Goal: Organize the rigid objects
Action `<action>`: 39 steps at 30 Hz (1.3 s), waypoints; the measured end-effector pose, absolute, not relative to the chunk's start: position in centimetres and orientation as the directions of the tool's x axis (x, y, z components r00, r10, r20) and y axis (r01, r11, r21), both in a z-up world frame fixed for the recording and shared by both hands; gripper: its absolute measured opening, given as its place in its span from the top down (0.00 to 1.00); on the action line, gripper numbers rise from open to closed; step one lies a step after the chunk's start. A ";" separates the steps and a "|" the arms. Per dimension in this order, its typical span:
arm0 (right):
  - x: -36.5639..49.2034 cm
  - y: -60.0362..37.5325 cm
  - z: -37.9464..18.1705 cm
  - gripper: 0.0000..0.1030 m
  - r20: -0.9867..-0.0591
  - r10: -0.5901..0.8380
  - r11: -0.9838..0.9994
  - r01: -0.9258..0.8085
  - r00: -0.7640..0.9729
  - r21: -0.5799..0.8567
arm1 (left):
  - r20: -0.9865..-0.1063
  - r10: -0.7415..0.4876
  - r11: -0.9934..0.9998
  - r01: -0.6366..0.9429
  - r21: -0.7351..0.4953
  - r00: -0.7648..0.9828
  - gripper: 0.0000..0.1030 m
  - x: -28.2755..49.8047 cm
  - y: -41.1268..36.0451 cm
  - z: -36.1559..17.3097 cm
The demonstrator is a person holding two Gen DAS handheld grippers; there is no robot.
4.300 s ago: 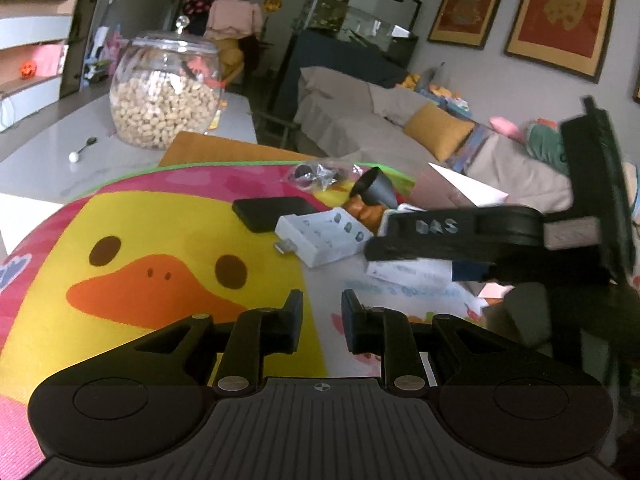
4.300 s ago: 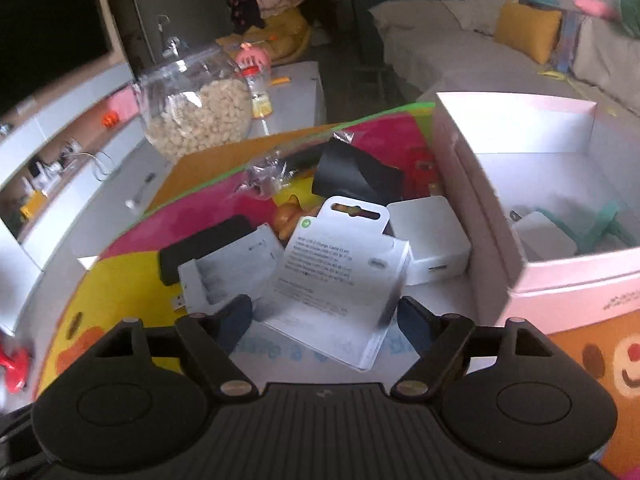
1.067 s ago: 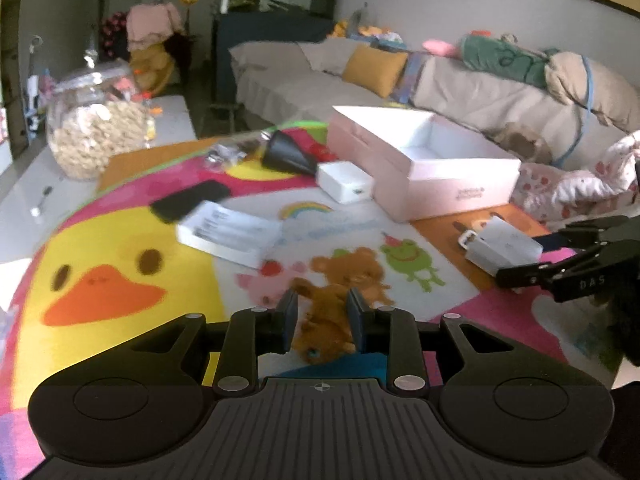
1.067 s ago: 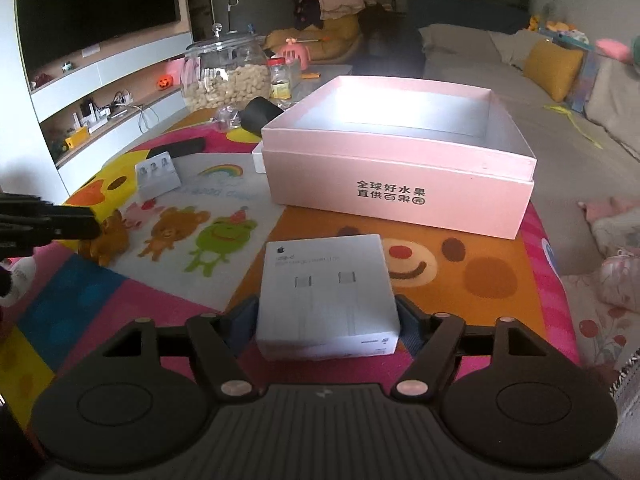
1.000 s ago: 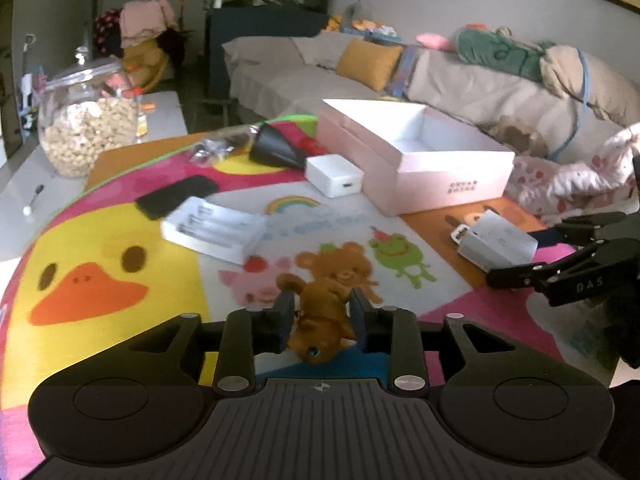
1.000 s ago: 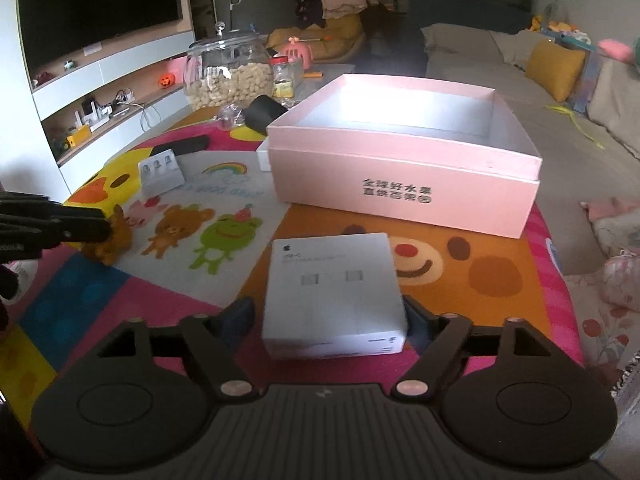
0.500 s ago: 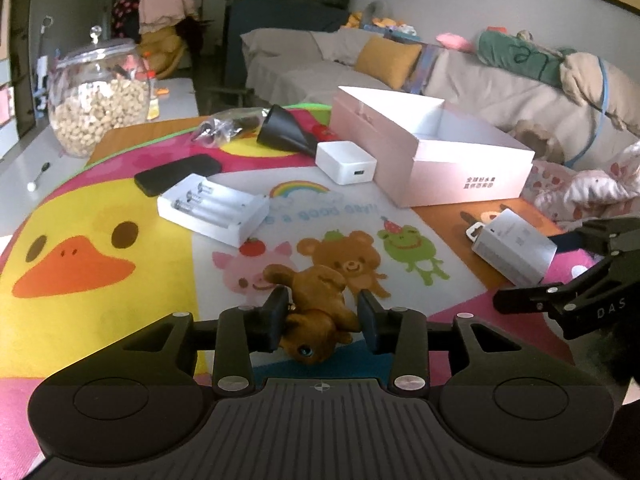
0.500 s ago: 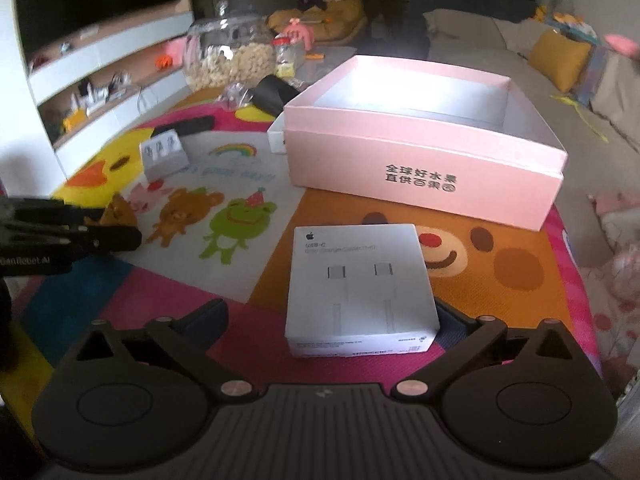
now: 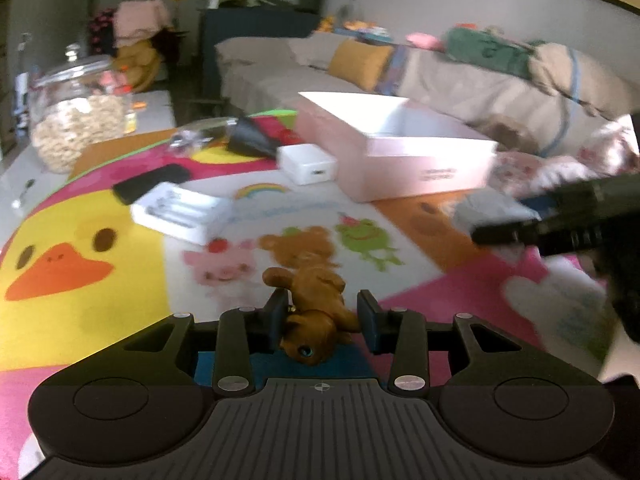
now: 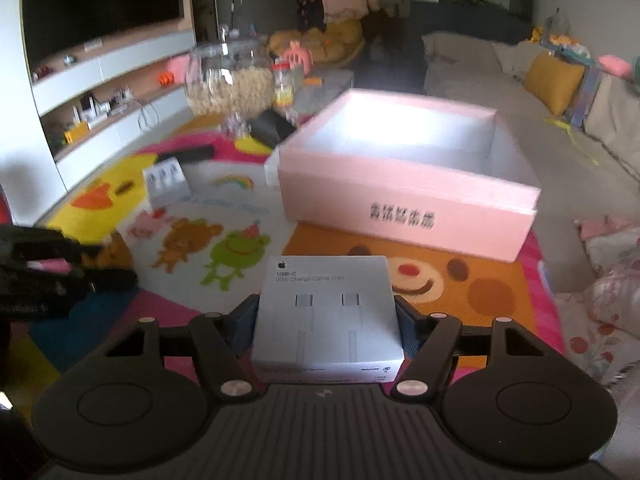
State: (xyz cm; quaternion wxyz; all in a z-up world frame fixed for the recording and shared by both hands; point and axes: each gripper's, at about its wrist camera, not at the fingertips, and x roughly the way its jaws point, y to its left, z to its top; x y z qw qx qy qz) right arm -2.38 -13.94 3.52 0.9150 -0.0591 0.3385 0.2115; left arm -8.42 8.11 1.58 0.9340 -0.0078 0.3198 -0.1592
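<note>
A brown toy bear [image 9: 316,312] lies on the colourful play mat [image 9: 80,208] between the fingers of my left gripper [image 9: 322,314]. That gripper is open, with a gap at the right pad. My right gripper [image 10: 325,320] has its jaws closing on a white USB-C cable box [image 10: 326,312], and both pads touch the box's sides. The box looks sharp while the room behind it is blurred. An open pink box [image 10: 400,208] stands just beyond it, also the pink box [image 9: 420,168] in the left wrist view. From the left wrist view the right gripper [image 9: 560,224] is a dark blur at the right.
On the mat lie a white battery charger [image 9: 180,212], a black phone [image 9: 150,182], a white power adapter [image 9: 308,164] and a black cone-shaped thing [image 9: 252,140]. A glass jar [image 9: 76,128] stands at the far left. A sofa [image 9: 480,72] runs behind the mat.
My left jaws have widened off the toy bear, which now rests between them. My right jaws spread wide, then came in onto the cable box, and the box sits a little higher.
</note>
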 end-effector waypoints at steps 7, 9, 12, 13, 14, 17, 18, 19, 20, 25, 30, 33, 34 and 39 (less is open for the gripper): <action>-4.9 -16.6 10.6 0.33 -0.427 0.331 0.933 -0.359 0.842 0.015 | -0.432 -0.432 0.901 0.402 -0.164 0.792 0.59 -5.7 6.2 8.7; -4.4 -17.0 12.4 0.33 -0.362 0.298 0.948 -0.317 0.884 0.006 | -0.353 -0.476 0.880 0.441 -0.178 0.806 0.59 -3.1 5.4 11.6; -2.3 -17.1 14.3 0.33 -0.281 0.240 0.967 -0.254 0.929 -0.016 | -0.251 -0.494 0.869 0.462 -0.178 0.832 0.59 1.3 3.7 14.9; -1.4 -17.1 14.5 0.33 -0.267 0.231 0.970 -0.243 0.936 -0.015 | -0.234 -0.503 0.863 0.466 -0.197 0.832 0.59 3.3 3.0 15.7; -0.2 -17.0 14.6 0.33 -0.257 0.217 0.974 -0.228 0.942 -0.013 | -0.242 -0.515 0.854 0.471 -0.221 0.822 0.59 5.3 2.3 16.0; 3.3 -16.9 13.8 0.26 -0.284 0.192 0.978 -0.207 0.939 -0.021 | -0.357 -0.513 0.853 0.417 -0.313 0.781 0.61 11.6 0.1 14.9; 4.0 -16.8 13.3 0.25 -0.304 0.179 0.981 -0.193 0.936 -0.018 | -0.411 -0.493 0.865 0.382 -0.325 0.767 0.62 13.3 -0.7 13.7; 4.4 -16.8 12.8 0.24 -0.316 0.178 0.982 -0.191 0.932 -0.010 | -0.447 -0.476 0.875 0.358 -0.325 0.758 0.62 14.2 -1.0 12.8; 4.5 -16.7 12.1 0.21 -0.323 0.191 0.979 -0.203 0.927 -0.002 | -0.481 -0.460 0.885 0.337 -0.322 0.747 0.62 15.1 -1.2 11.6; 3.8 -16.4 8.7 0.19 -0.366 0.193 0.972 -0.228 0.910 -0.055 | -0.533 -0.495 0.869 0.370 -0.329 0.687 0.65 15.0 1.0 7.8; 3.8 -15.7 7.2 0.19 -0.408 0.219 0.964 -0.261 0.886 -0.051 | -0.450 -0.385 0.915 0.272 -0.297 0.806 0.65 9.0 7.3 7.1; 3.9 -14.8 7.1 0.19 -0.426 0.241 0.959 -0.281 0.872 -0.031 | -0.411 -0.239 0.953 0.130 -0.274 0.880 0.65 5.0 12.2 7.0; 3.8 -14.4 7.1 0.19 -0.430 0.251 0.957 -0.288 0.867 -0.022 | -0.423 -0.190 0.958 0.072 -0.278 0.886 0.65 4.1 13.6 6.8; 3.9 -11.4 8.4 0.19 -0.464 0.334 0.935 -0.350 0.820 0.056 | -0.487 -0.120 0.920 -0.087 -0.383 0.865 0.65 1.8 18.9 3.9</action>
